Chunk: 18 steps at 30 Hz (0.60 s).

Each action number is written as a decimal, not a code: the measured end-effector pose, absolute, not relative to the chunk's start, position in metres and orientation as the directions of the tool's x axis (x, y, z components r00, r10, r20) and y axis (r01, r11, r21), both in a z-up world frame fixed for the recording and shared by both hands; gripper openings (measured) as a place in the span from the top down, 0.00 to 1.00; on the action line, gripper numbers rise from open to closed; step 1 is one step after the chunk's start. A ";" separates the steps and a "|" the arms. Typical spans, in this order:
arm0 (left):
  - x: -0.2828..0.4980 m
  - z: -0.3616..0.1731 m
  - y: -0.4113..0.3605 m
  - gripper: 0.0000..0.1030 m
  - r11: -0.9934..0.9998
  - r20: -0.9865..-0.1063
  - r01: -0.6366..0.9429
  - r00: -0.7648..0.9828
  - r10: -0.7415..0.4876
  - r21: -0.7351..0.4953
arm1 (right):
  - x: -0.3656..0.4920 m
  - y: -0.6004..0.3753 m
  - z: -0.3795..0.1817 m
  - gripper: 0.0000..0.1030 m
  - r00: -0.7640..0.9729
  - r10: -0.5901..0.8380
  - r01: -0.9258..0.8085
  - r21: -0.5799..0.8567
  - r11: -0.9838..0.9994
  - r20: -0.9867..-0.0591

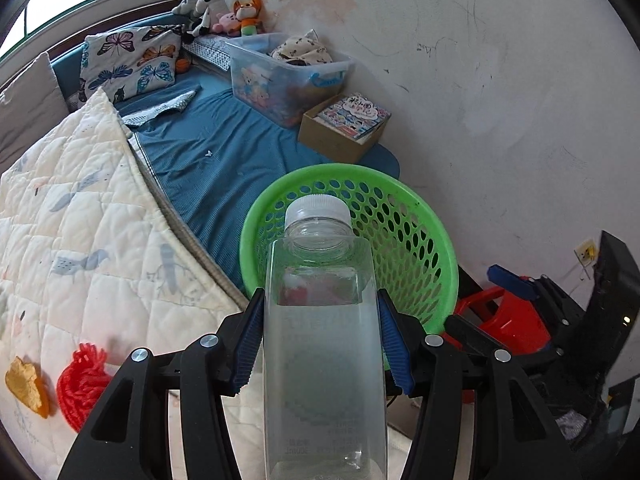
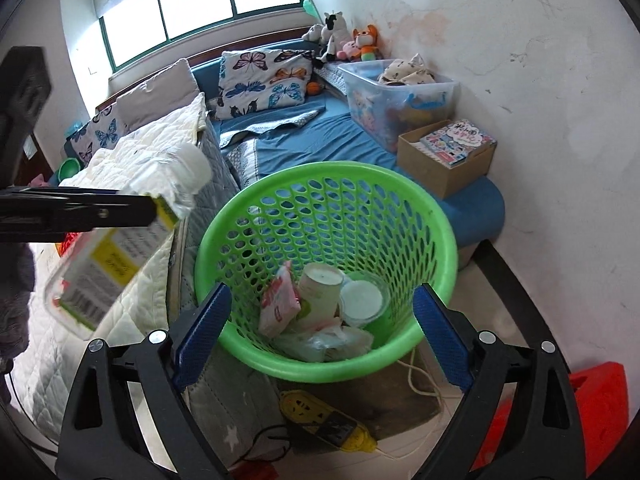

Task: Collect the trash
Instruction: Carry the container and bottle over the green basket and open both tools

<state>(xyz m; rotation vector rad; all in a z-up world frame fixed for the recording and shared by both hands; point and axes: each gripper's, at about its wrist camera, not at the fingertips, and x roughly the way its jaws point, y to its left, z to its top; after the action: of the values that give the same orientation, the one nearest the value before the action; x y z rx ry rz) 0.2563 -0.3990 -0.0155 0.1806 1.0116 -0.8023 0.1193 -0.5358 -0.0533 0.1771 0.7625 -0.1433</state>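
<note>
My left gripper is shut on a clear square plastic bottle with a white cap, held just short of the green mesh basket. In the right wrist view the same bottle shows its yellow label at the left, beside the basket's rim. The basket holds a paper cup, a pink wrapper, a white lid and crumpled plastic. My right gripper is open and empty, just above the basket's near rim. A red net scrap and an orange scrap lie on the quilt.
A white quilt covers the bed's near side, over a blue sheet. A clear storage bin and a cardboard box stand by the wall. A yellow power strip lies on the floor below the basket. A red stool stands at right.
</note>
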 end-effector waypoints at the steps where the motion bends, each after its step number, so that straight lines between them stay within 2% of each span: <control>1: 0.256 -0.018 -0.404 0.49 0.706 -0.815 0.674 0.272 -0.511 -0.217 | 0.117 -0.536 -0.053 0.11 0.716 -0.064 0.192 0.109 0.975 -0.695; 18: 0.259 -0.036 -0.426 0.49 0.695 -0.830 0.681 0.236 -0.505 -0.230 | 0.106 -0.537 -0.055 0.11 0.722 -0.056 0.201 0.131 0.971 -0.690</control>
<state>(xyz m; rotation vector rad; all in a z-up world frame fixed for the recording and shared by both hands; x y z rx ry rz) 0.2595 -0.4258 -0.0363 0.1949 1.0536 -0.8209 0.1056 -0.5375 -0.0548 0.2026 0.7528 -0.1427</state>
